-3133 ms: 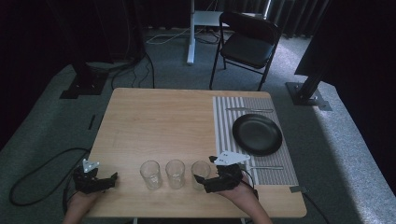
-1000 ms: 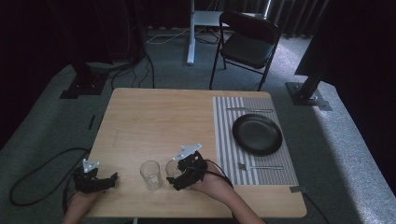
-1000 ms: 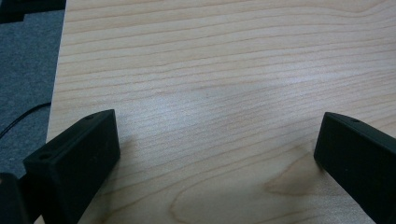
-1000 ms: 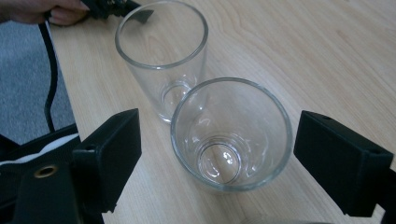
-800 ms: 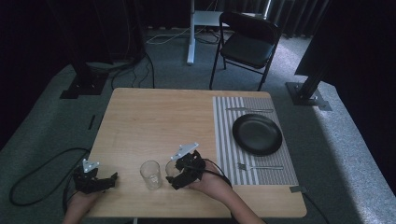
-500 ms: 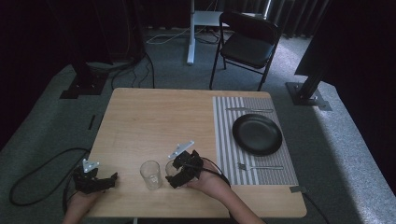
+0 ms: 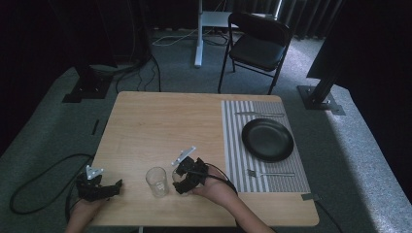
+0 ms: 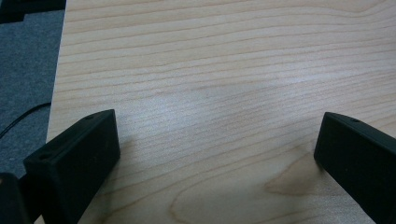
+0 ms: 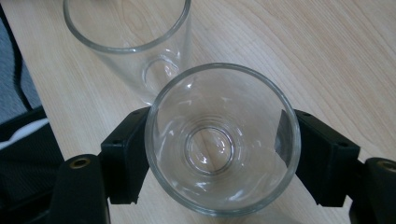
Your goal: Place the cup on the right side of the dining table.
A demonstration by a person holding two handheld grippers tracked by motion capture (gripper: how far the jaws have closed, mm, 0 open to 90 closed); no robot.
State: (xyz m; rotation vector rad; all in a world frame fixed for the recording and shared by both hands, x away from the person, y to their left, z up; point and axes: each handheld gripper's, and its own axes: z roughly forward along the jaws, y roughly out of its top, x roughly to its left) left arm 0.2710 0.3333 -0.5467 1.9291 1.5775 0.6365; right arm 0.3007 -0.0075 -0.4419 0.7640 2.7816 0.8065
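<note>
A clear drinking glass point(image 9: 219, 196) stands upright on the wooden table point(image 7: 160, 126), between the two black jaws of my right gripper point(image 9: 217, 140), which touch its sides. In the high view my right gripper point(image 7: 179, 180) is near the table's front edge, at the middle, shut on that glass point(image 7: 175, 174). A second clear glass point(image 7: 156, 182) stands just to its left, apart from the jaws; it is also the upper glass point(image 9: 126, 37) in the right gripper view. My left gripper point(image 7: 115, 186) rests at the front left corner, open, with bare wood between its jaws point(image 8: 215, 154).
A striped placemat point(image 7: 233, 145) lies on the right half of the table with a black plate point(image 7: 267, 140), a fork point(image 7: 269, 173) in front of it and a knife point(image 7: 260, 114) behind it. A black chair point(image 7: 257, 46) stands beyond the table.
My right gripper has moved left from the right-hand glass of three to the middle one. That right-hand spot now stands bare. In the last second it only edged slightly left. My left gripper has not moved.
</note>
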